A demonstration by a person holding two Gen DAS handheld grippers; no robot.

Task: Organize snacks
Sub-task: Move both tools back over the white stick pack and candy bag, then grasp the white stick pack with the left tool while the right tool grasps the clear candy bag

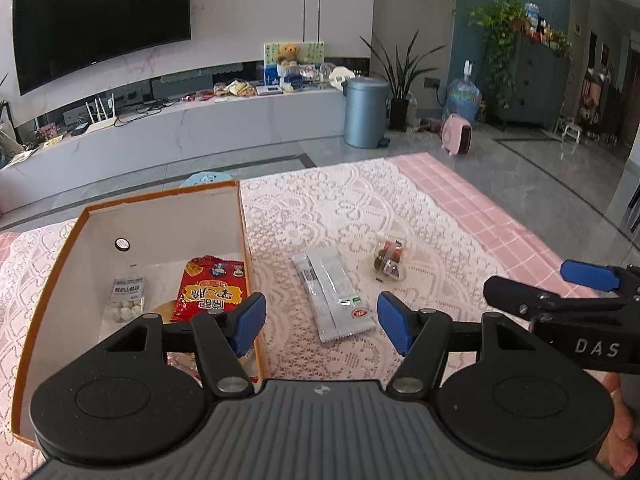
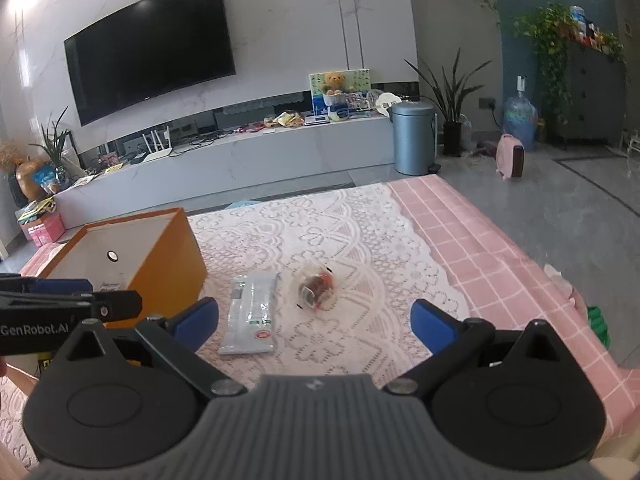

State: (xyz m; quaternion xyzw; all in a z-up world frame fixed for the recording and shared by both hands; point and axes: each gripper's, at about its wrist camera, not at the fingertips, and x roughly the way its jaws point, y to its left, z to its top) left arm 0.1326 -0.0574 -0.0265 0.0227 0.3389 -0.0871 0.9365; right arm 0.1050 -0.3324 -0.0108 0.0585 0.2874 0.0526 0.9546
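The orange box (image 1: 52, 280) stands open on the lace-covered table (image 1: 360, 208) and serves as the reference landmark. Inside the box lie a red snack bag (image 1: 212, 286), a small clear bag of white balls (image 1: 126, 300) beside it, and further items at the near end that are hidden behind the left gripper.

Outside the box, just beside its right wall, a silver wrapper pack (image 1: 332, 296) lies flat on the table. Farther from the box, past that pack, sits a clear bag of small dark and red snacks (image 1: 388, 260). The two loose items are near each other but apart.

The left gripper (image 1: 320, 320) hovers over the box's right wall, its fingers (image 1: 250, 320) spread wide and holding nothing; the left finger overlaps the box interior, the right one stands over the table near the silver pack. The right gripper (image 2: 316, 320) is to the right of the box, fingers (image 2: 434, 326) spread wide and empty, with both loose snacks lying ahead between them.

Beyond the box, across the floor, stand a white TV bench (image 1: 200, 128), a wall television (image 1: 100, 20) and a blue bin (image 1: 366, 112).
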